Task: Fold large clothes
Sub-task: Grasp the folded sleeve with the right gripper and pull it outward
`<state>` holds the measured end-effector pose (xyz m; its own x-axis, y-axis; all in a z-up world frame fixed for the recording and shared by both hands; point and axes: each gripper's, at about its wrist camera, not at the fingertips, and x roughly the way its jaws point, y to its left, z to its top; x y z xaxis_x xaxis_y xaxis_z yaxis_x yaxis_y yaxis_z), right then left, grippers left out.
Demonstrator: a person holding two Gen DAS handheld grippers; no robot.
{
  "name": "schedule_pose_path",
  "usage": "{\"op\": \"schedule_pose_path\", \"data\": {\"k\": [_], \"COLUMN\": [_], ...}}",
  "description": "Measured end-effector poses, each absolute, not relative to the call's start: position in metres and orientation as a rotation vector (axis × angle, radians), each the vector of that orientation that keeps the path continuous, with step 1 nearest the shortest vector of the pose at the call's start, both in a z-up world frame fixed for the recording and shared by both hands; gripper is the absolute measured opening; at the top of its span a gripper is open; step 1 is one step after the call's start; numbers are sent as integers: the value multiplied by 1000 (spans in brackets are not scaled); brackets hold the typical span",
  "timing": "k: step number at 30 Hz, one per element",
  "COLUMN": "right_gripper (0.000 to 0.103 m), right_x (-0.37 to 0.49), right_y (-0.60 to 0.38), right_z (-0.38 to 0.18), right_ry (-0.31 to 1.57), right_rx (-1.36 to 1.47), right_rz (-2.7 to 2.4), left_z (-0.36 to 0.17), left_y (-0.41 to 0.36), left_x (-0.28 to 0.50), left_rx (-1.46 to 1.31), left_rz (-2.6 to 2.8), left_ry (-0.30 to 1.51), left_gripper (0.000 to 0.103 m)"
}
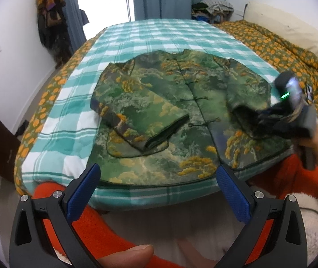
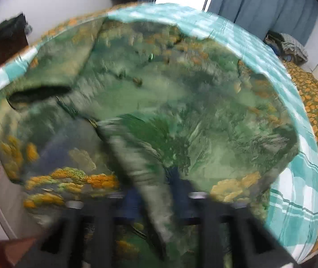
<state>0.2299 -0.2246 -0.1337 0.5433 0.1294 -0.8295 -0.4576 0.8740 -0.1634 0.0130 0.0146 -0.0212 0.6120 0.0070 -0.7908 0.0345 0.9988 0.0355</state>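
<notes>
Left gripper (image 1: 157,192) jaws wide apart, holding nothing, hovering over the near edge of the bed (image 1: 123,42). Right gripper (image 1: 292,120) jaws clamped on the sleeve cuff (image 1: 261,120) of the green-and-orange jacket (image 1: 181,111), lifted near the bed's right edge; right wrist view blurred. Jacket lies front-up on the teal checked blanket, collar toward the far edge, other sleeve (image 1: 136,116) folded across its front.

The green-and-orange patterned jacket (image 1: 170,116) lies front-up, buttoned, one sleeve folded across its chest.
</notes>
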Motion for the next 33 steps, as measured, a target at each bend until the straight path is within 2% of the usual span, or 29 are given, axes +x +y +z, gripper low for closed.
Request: {"op": "schedule_pose_path", "data": {"k": [4,10,12,13,14,18,26,33], "right_gripper": [11,12,36,57,59,59,59,59], "right_x": [222,241,251,255,256,224,143,119], "right_y": [-266,-400,-439,-455,-467,-467,-334,-270], "right_z": [-66,19,24,22,19,3,-77,-104], "right_ry": [805,619,590,585,593,657,779,833], "right_rx": [-249,-171,-233,-282,-304,-148,-9,-29], "right_rz": [280,-131,-338,-453,-527,-461,-64,73], "left_z": [-22,-24,-25,-26,-27,-35,-52,-69], "left_y": [13,25,34,39,43,59,47,17], "left_x": [22,42,52,58,62,81,114,127], "left_rx": [99,135,122,124,131,195,289,412], "left_rz": [-6,22,33,46,59,96,-55,-273], "left_ry": [900,882,891,890,884,889,916,935], "left_gripper": [103,103,103,103,103,103,103,103]}}
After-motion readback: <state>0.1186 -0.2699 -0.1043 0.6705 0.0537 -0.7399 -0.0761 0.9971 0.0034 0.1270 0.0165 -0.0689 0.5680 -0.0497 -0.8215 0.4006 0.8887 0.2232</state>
